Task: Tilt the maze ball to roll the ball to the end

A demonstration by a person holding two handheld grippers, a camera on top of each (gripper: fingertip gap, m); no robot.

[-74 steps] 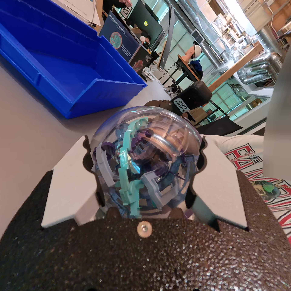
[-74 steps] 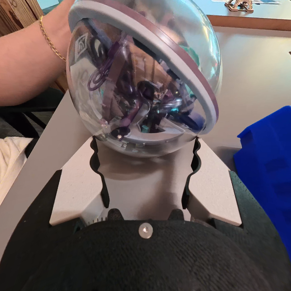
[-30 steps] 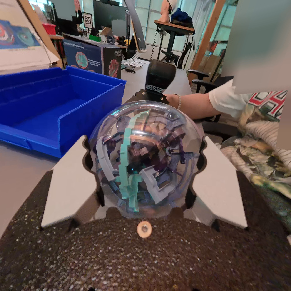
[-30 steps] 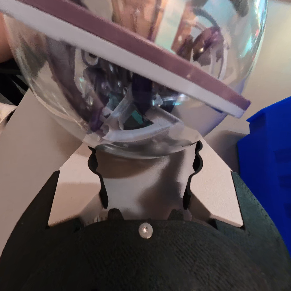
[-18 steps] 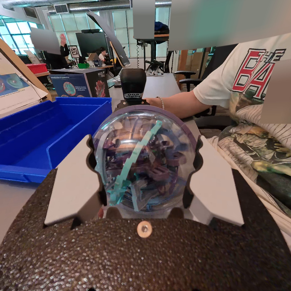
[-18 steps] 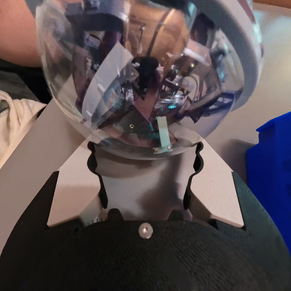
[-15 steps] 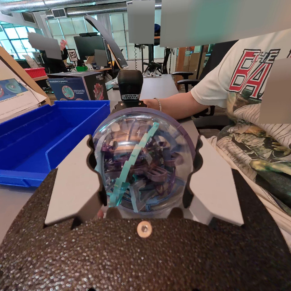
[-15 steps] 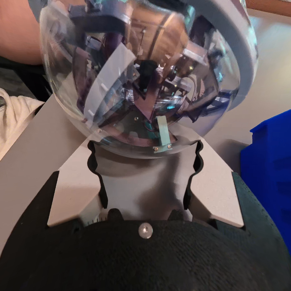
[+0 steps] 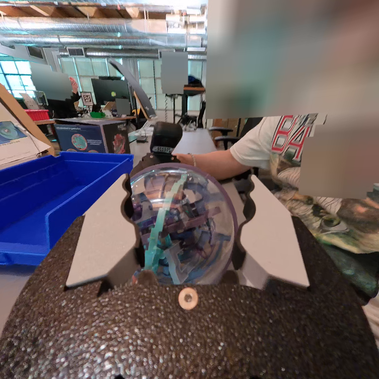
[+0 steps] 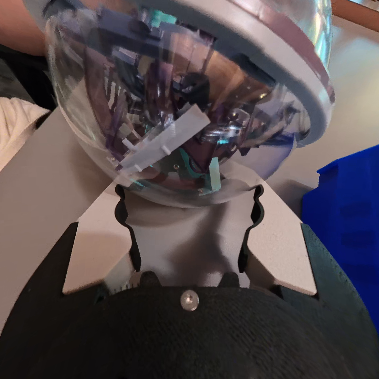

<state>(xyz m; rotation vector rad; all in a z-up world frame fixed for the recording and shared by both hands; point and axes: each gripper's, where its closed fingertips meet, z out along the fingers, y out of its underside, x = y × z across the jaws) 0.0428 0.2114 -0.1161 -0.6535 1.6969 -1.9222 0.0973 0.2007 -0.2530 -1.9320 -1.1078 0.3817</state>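
The clear maze ball, with teal, purple and grey tracks inside, sits between the fingers of my left gripper. Both pads press on its sides, low down. A purple rim runs over its top and right side. My right gripper is behind the ball in the left wrist view. In the right wrist view the maze ball hangs over my right gripper. That gripper's jaws stand wide, and the ball's underside lies against the fingertips without being clamped. I cannot pick out the small ball inside.
A blue bin stands on the grey table to the left, and shows at the right edge of the right wrist view. A printed box is behind it. The person's arm and shirt are to the right.
The maze ball has turned inside my left grasp, its purple rim swinging round to the right. The left jaws have narrowed on it. In the right view the ball rolled over the open fingertips.
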